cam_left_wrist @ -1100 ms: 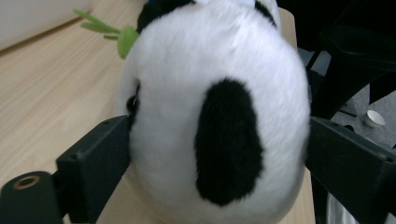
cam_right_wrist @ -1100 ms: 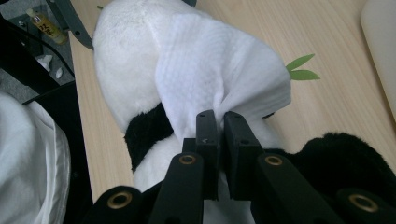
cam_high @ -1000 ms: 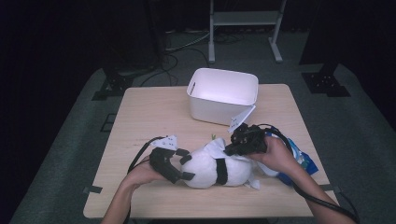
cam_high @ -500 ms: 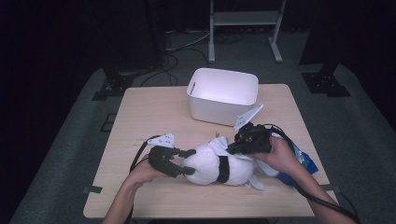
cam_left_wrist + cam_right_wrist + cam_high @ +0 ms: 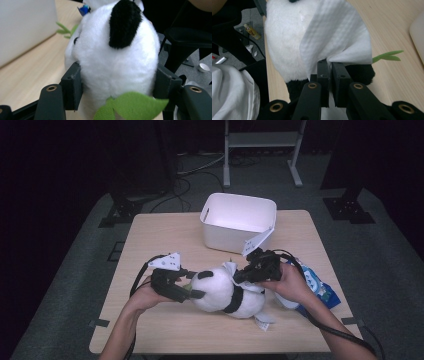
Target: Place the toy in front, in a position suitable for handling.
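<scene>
A black-and-white panda plush (image 5: 220, 292) lies on the wooden table (image 5: 165, 235), near its front edge. My left gripper (image 5: 192, 292) comes in from the left. Its jaws have just been closing and now press both sides of the panda's head (image 5: 112, 57), under a black ear (image 5: 123, 23). A green felt leaf (image 5: 130, 105) hangs in front of the left gripper (image 5: 117, 82). My right gripper (image 5: 240, 276) is at the panda's upper right side. In its own view the right gripper (image 5: 330, 66) is shut on the edge of a white wipe (image 5: 337, 35) draped over the panda's fur (image 5: 284, 45).
A white plastic bin (image 5: 239, 220) stands at the back middle of the table, with a white tag (image 5: 257, 240) at its front right corner. A blue-and-white packet (image 5: 315, 282) lies under the right forearm near the table's right edge. A metal rack (image 5: 260, 140) stands beyond the table.
The left jaws closed from wide open onto the panda's head, and the left gripper rose a little, lifting the head. The right gripper with the wipe stayed where it was.
</scene>
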The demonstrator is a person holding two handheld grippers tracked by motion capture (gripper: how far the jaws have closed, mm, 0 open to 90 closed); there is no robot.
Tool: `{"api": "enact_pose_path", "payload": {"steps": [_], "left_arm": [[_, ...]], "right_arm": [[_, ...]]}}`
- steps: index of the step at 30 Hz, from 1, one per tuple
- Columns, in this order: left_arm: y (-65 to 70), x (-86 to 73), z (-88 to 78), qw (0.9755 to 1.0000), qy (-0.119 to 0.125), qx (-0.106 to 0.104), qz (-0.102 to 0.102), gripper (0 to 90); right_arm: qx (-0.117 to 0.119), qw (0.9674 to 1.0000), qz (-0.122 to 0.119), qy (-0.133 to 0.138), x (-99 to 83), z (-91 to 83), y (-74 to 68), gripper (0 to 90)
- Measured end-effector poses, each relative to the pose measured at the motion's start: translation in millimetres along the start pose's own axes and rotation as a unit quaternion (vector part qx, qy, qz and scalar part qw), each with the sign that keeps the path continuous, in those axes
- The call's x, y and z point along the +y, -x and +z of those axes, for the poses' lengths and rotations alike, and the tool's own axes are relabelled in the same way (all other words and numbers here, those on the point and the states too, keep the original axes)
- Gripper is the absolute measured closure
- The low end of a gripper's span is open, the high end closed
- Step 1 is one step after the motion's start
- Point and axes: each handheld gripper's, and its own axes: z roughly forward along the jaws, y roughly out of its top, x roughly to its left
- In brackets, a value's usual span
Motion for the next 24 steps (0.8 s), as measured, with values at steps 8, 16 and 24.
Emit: {"api": "enact_pose_path", "payload": {"steps": [8,16,24], "left_arm": [[6.1,22.9,-12.1,0.9995,-0.011,0.017,0.023,34.9],[9.4,34.6,-3.2,0.9991,-0.022,0.014,0.035,34.8],[10.1,45.3,5.4,0.9985,-0.035,0.01,0.041,34.6]], "right_arm": [[-0.006,0.9998,-0.014,0.011,12.6,-9.8,-5.2,84.5],[-0.009,0.9992,-0.022,0.031,21.6,-23.1,-9.8,84.5],[-0.015,0.998,-0.047,0.038,34.8,-30.3,-21.9,84.5]]}}
